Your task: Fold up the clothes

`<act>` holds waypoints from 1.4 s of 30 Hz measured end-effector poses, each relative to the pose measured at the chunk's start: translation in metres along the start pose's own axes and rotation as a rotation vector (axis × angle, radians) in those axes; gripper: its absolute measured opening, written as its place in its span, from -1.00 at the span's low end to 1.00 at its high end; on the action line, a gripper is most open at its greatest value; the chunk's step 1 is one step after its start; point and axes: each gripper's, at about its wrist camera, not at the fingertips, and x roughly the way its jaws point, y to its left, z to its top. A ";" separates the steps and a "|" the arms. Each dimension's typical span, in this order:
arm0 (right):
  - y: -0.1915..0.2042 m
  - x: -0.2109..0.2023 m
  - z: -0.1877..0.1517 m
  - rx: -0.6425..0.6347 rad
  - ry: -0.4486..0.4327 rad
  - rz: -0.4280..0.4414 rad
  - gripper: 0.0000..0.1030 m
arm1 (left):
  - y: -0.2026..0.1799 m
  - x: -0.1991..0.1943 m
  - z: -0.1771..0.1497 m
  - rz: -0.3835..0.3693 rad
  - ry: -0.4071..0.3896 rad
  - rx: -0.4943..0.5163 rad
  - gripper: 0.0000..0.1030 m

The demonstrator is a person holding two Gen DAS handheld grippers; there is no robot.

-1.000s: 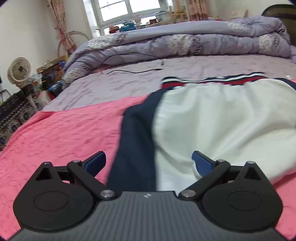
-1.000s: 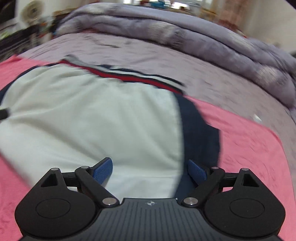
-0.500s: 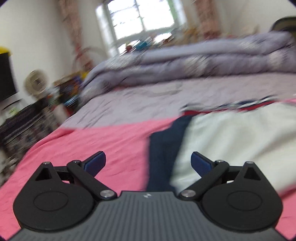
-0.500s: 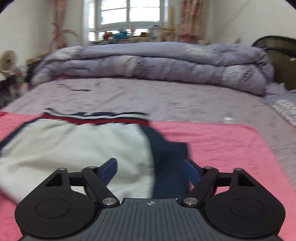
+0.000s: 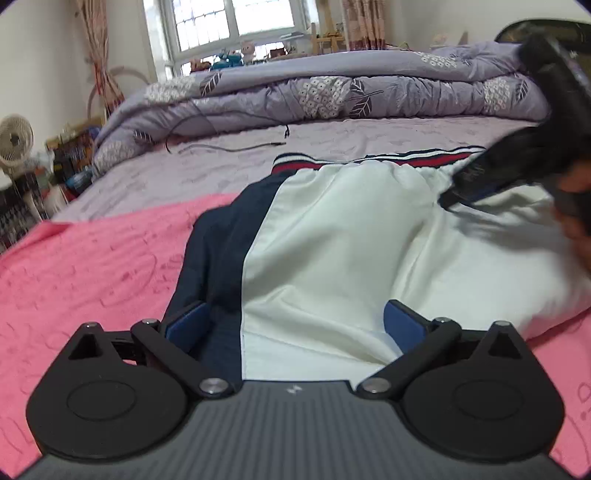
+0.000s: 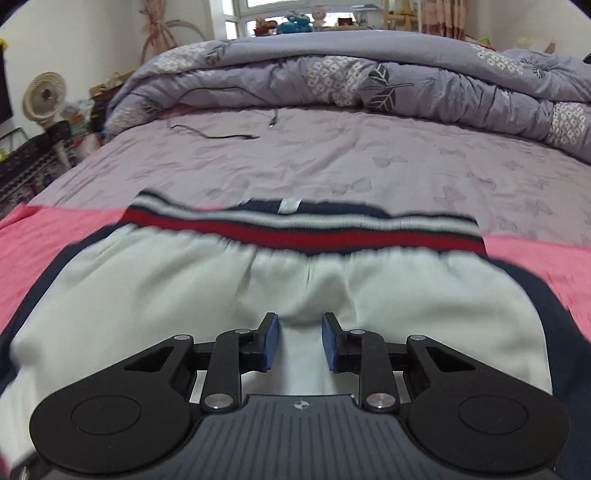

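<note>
White shorts (image 5: 332, 236) with navy side panels and a red, white and navy striped waistband (image 6: 295, 225) lie on the pink blanket (image 5: 92, 266). My left gripper (image 5: 293, 325) is open, low over the near left part of the shorts, straddling the navy and white seam. My right gripper (image 6: 299, 341) hovers over the middle of the white fabric (image 6: 184, 288), its jaws nearly closed with a narrow gap and no cloth seen between them. The right gripper also shows in the left wrist view (image 5: 517, 158), over the shorts near the waistband.
A rolled purple floral quilt (image 6: 369, 77) lies across the back of the bed. A black cable (image 5: 229, 146) lies on the purple sheet (image 6: 332, 158). A fan (image 6: 44, 98) and clutter stand on the floor at left. A window (image 5: 229, 18) is behind.
Both grippers came back down over the shorts after lifting. The right gripper moved to the middle of the shorts and its jaws narrowed from wide open. The left stays open.
</note>
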 end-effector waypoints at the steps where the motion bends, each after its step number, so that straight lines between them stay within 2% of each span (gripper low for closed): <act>1: 0.001 0.011 0.010 0.003 -0.003 -0.013 -0.46 | -0.001 0.001 0.000 0.004 0.000 0.007 0.99; 5: 0.011 0.051 0.032 -0.048 0.017 -0.038 -0.48 | -0.016 -0.013 -0.001 0.071 -0.060 0.071 0.96; 8: 0.014 0.061 0.037 -0.051 0.025 -0.042 -0.46 | -0.031 -0.036 -0.002 0.013 -0.160 0.088 0.96; 10: 0.014 0.065 0.040 -0.038 0.030 -0.033 -0.46 | -0.043 -0.040 0.000 -0.036 -0.184 0.119 0.98; 13: 0.001 0.052 0.041 0.000 0.033 0.030 -0.43 | -0.056 -0.029 -0.002 -0.028 -0.148 0.158 0.98; 18: -0.011 0.006 0.036 0.025 -0.034 0.112 -0.13 | -0.043 -0.018 -0.003 -0.058 -0.086 0.069 1.00; 20: -0.014 -0.010 0.028 0.025 -0.047 0.125 -0.13 | -0.039 -0.014 -0.003 -0.063 -0.063 0.041 1.00; 24: -0.008 -0.013 0.008 -0.014 -0.022 0.111 -0.15 | -0.042 -0.015 -0.005 -0.040 -0.065 0.060 1.00; 28: 0.004 0.027 0.016 -0.070 -0.007 -0.001 -0.23 | -0.047 -0.018 -0.006 -0.010 -0.091 0.089 1.00; 30: 0.010 0.049 0.025 -0.101 -0.015 -0.051 -0.22 | -0.041 -0.017 -0.004 -0.004 -0.082 0.062 1.00; 35: 0.013 0.083 0.044 -0.110 -0.018 -0.087 -0.22 | 0.002 -0.020 -0.007 0.167 -0.046 -0.014 1.00; 37: 0.010 0.082 0.050 -0.069 -0.002 -0.085 -0.22 | 0.022 -0.018 -0.010 0.147 0.002 -0.070 1.00; 39: 0.002 0.066 0.050 -0.014 0.004 -0.041 -0.20 | 0.036 -0.016 -0.012 0.127 0.029 -0.128 1.00; 41: -0.008 0.032 0.040 0.005 -0.037 0.025 -0.17 | 0.042 -0.014 -0.013 0.115 0.039 -0.165 1.00; 42: -0.011 0.010 0.031 -0.006 -0.070 0.031 -0.09 | 0.042 -0.014 -0.014 0.113 0.040 -0.169 1.00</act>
